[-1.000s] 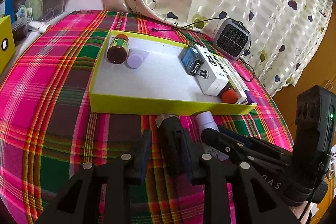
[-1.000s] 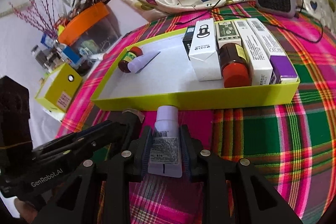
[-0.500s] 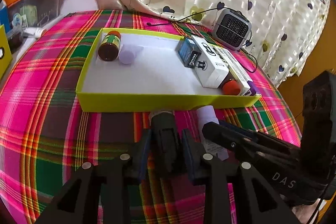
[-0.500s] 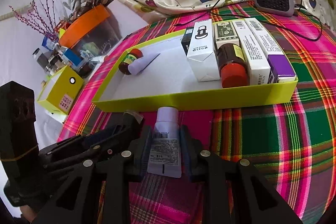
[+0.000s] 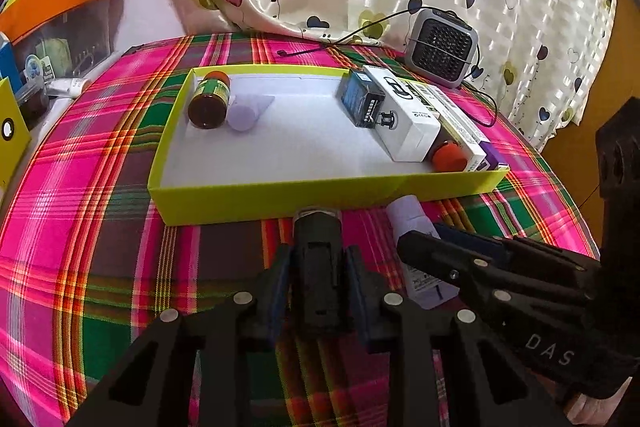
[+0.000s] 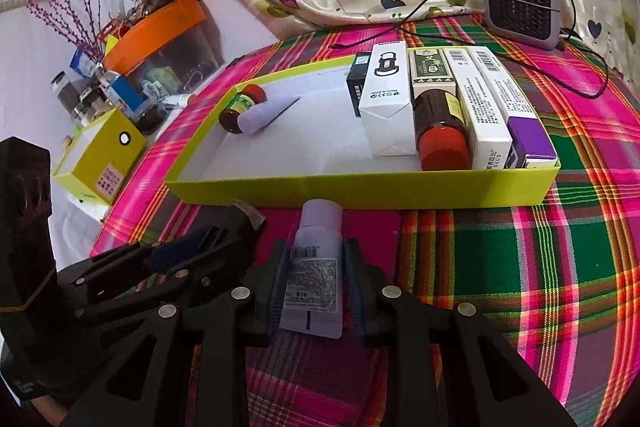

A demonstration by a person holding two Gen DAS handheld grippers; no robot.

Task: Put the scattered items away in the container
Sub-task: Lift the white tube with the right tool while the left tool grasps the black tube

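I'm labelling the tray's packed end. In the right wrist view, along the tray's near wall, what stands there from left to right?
White car-print box → brown bottle with a red cap → white barcoded carton → purple-ended carton, all in the yellow-green tray.

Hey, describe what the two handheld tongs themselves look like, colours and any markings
Both tongs are matte black plastic with silver screw heads along the arms and dark blue pads on the fingers. The right tongs carry pale "DAS" lettering on the side. The left tongs show a small red light and a thin yellow line on the block-shaped body.
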